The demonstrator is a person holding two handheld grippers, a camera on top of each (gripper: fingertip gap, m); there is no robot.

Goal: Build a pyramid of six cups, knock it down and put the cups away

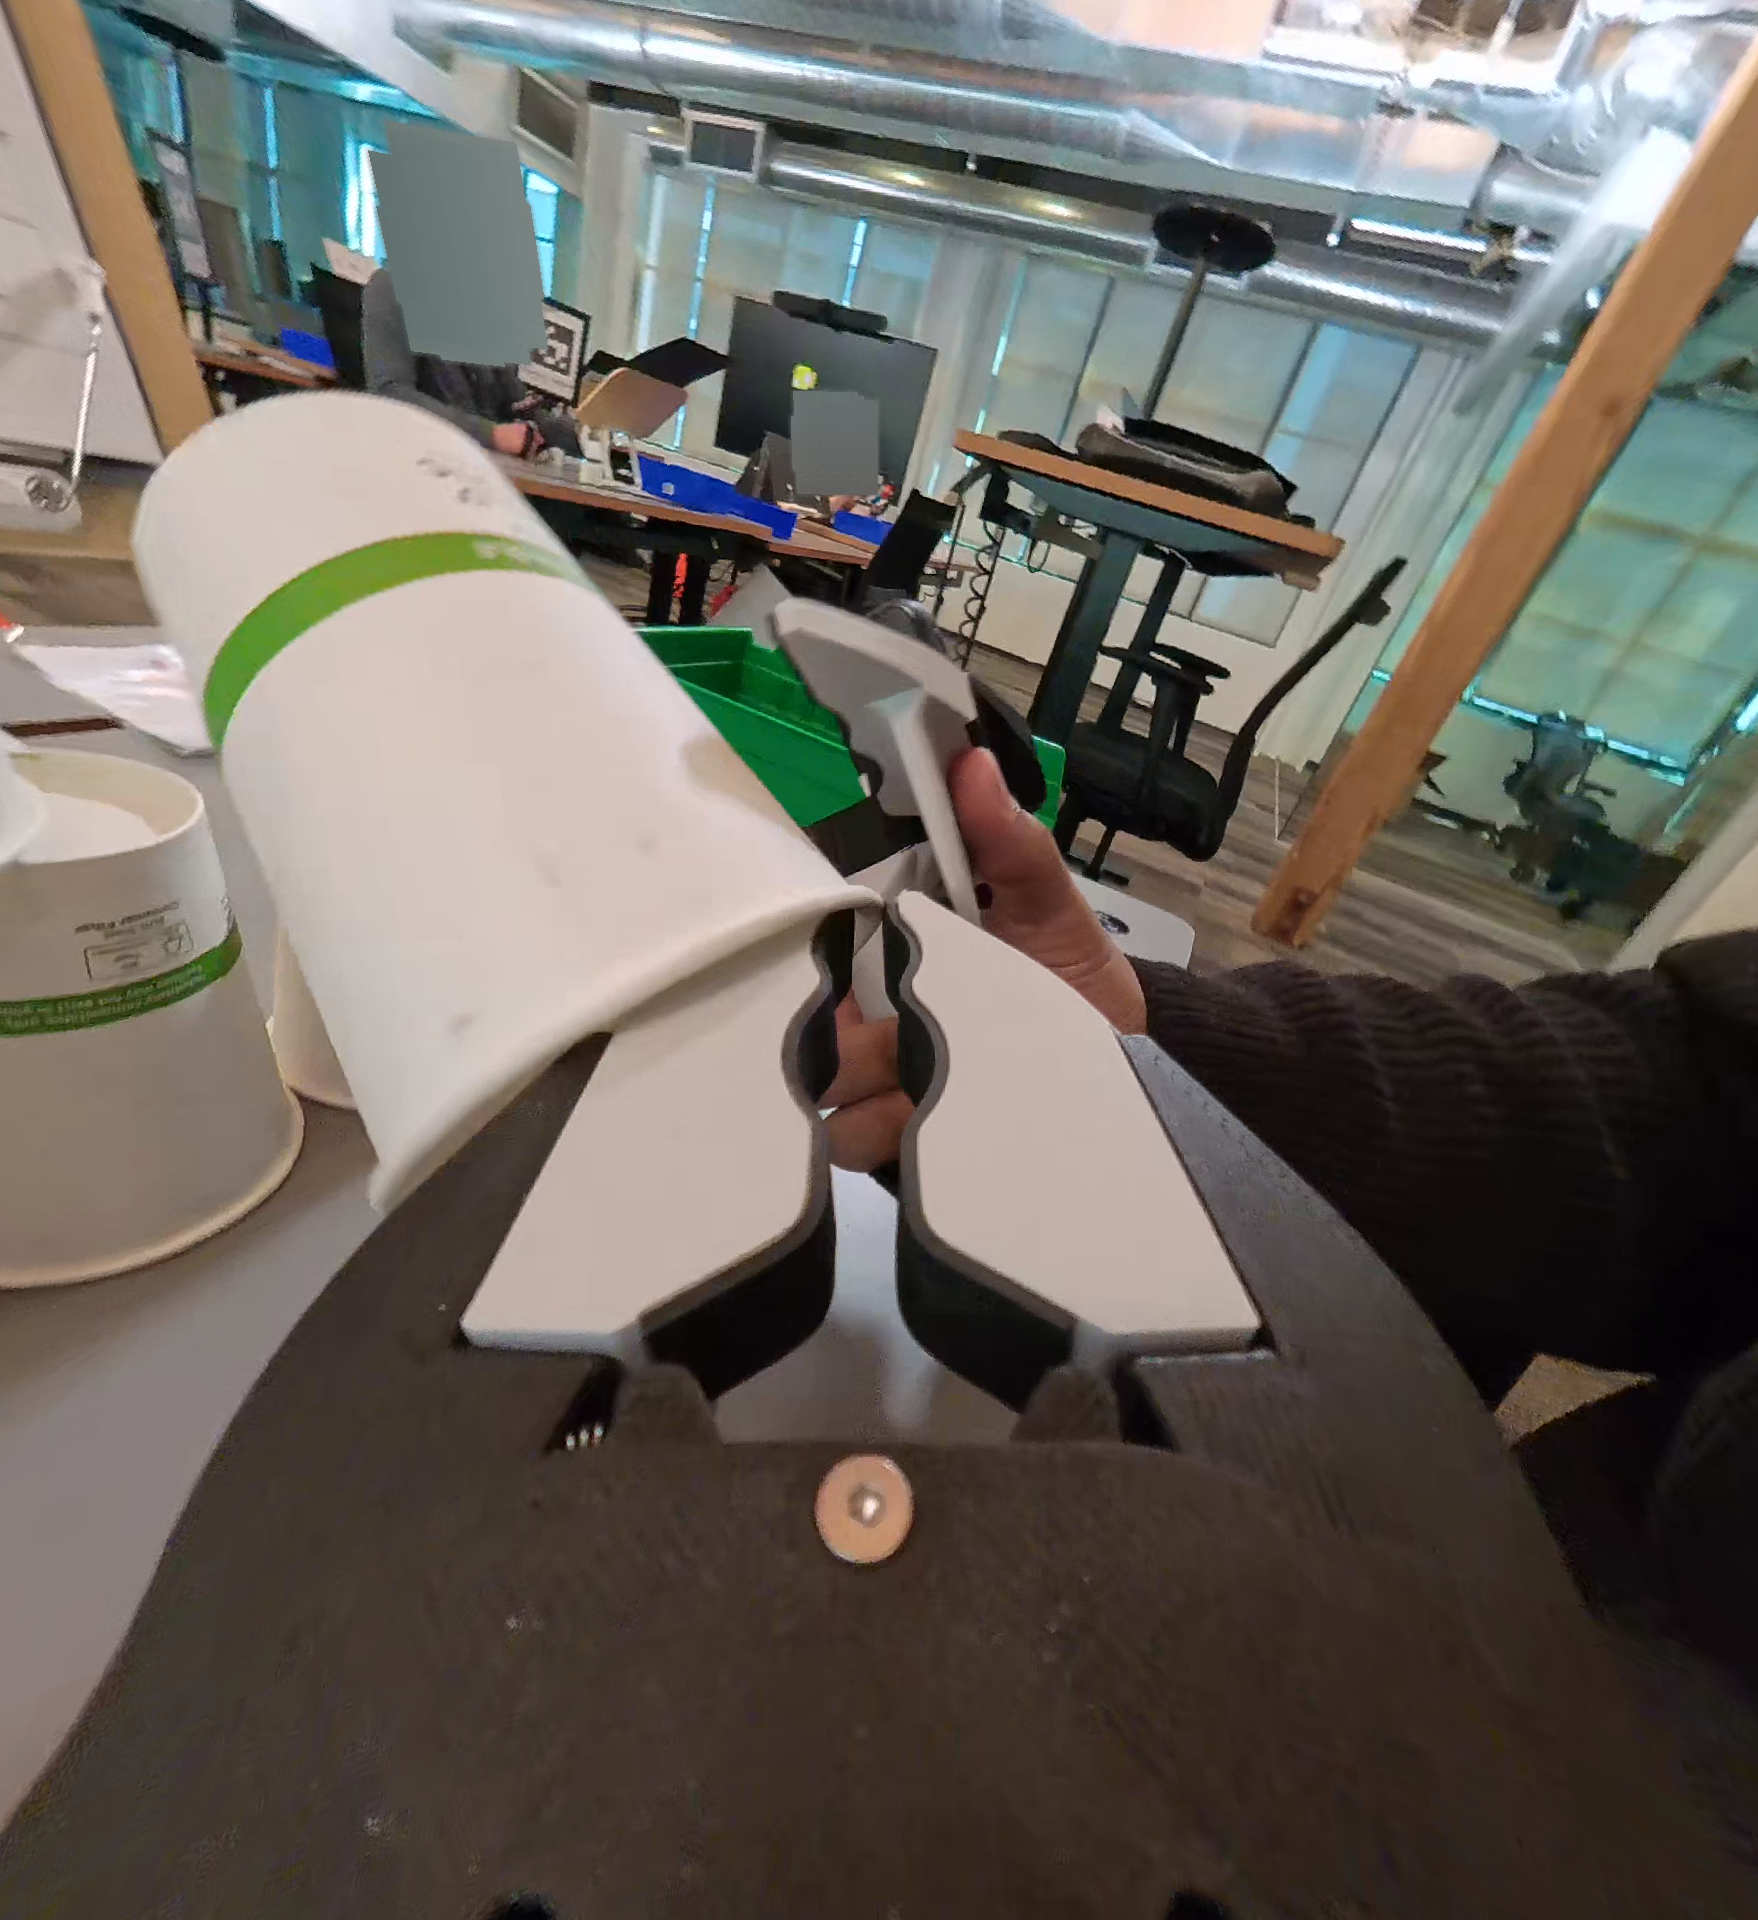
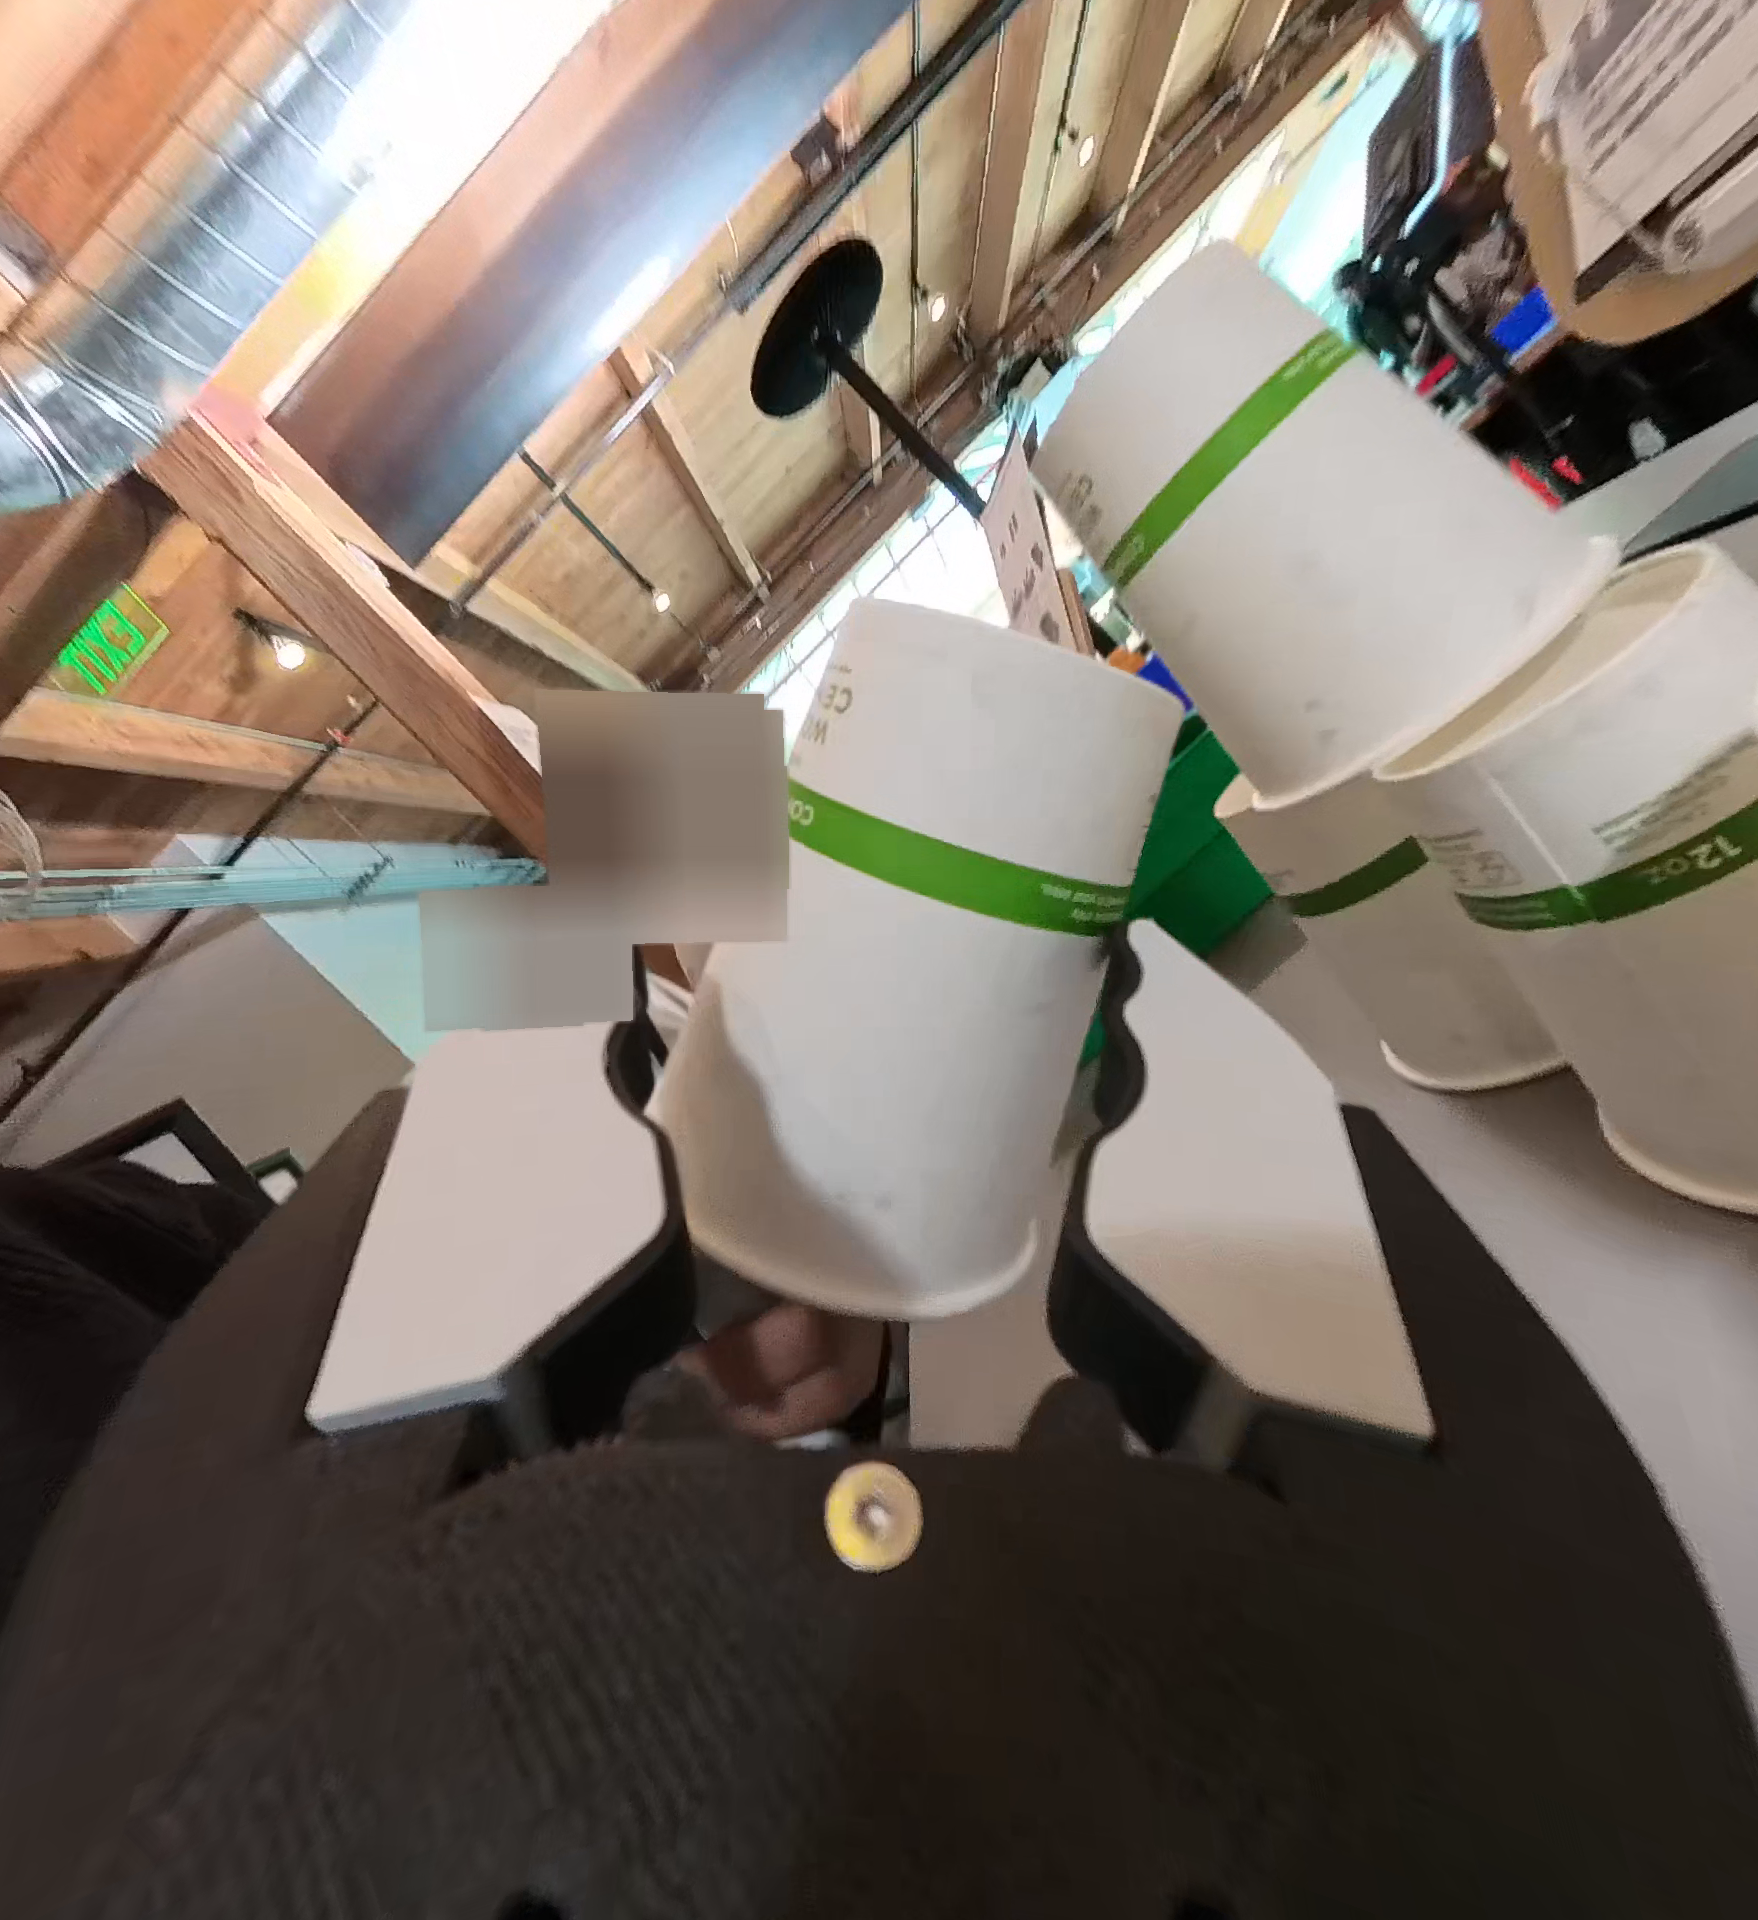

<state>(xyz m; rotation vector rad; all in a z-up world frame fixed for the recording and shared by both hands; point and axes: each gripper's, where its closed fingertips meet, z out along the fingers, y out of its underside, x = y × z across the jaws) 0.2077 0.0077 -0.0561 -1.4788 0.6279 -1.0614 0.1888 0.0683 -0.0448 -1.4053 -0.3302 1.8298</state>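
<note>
Two paper cups up off the table: left tongs (image 1: 859, 940) pinch one cup's (image 1: 501, 769) rim, right tongs (image 2: 870, 1049) squeeze another (image 2: 916, 987) mid-wall; looks light, crushable, so grip gently.

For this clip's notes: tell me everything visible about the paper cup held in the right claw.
The paper cup is white, seemingly paper, with a green band around it near its closed base and small print there. It is held upside down and tilted, rolled rim toward the camera, base pointing away. The right claw clamps its lower wall from both sides, the dark wavy pads pressing it. The wall shows faint smudges. It is lifted off the grey table.
</note>
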